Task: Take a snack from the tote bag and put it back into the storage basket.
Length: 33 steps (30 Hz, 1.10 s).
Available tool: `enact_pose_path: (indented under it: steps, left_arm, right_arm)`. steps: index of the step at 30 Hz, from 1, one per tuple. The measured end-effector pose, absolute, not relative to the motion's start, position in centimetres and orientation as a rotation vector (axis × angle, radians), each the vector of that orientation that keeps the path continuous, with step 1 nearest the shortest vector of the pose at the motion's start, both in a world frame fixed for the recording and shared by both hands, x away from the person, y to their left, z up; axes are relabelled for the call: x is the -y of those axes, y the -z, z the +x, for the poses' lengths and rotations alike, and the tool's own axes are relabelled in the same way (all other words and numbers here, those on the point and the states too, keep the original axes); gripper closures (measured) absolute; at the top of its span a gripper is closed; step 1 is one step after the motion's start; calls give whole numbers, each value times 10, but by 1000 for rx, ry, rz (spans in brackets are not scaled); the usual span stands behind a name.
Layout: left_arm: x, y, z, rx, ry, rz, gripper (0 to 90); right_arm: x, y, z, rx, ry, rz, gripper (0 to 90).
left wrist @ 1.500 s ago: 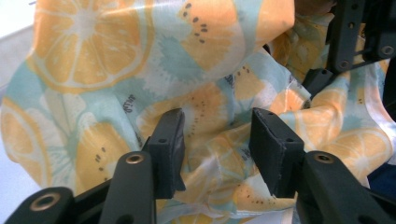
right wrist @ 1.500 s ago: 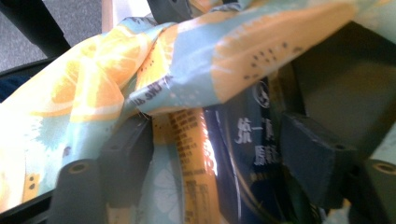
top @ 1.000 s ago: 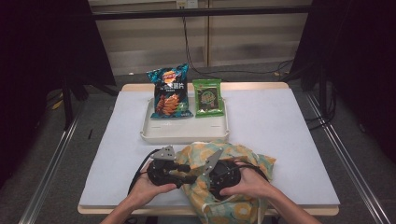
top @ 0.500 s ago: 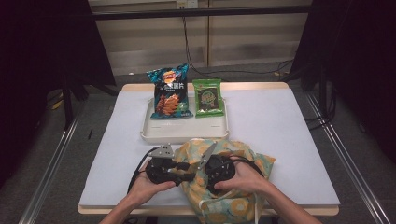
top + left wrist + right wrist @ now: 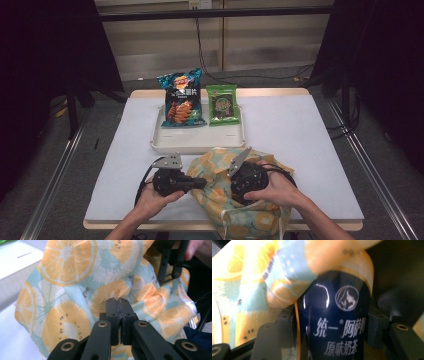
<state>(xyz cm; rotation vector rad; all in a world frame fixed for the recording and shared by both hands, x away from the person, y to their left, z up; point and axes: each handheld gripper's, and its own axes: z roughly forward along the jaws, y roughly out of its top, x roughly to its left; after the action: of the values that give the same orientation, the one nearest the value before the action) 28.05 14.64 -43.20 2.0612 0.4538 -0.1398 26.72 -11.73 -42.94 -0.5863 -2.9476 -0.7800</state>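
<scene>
Left gripper jaws pinch the orange-and-teal citrus-print fabric bag; right gripper jaws clamp a dark blue glossy bottle inside it.

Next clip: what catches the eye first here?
The orange-print cloth bag at the table's near edge, with both grippers at it. The right gripper clamps a dark blue bottle at the bag's mouth; the left gripper pinches the fabric. Behind, two snack packets stand in a white tray.
</scene>
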Motion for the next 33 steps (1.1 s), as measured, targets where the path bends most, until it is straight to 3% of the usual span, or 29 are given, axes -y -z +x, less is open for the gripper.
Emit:
enact_pose_path:
  steps: [13,23,33]
  left_arm:
    - [-154,434,287,-528,134,2043,895]
    - [-150,440,286,-522,153,2057,886]
    - [-153,442,285,-531,157,2052,868]
  right_arm:
    - [168,404,261,2912,1054,-662,393]
    - [167,397,266,2843,1329,-697,397]
    - [161,423,263,2802,1408,-670,387]
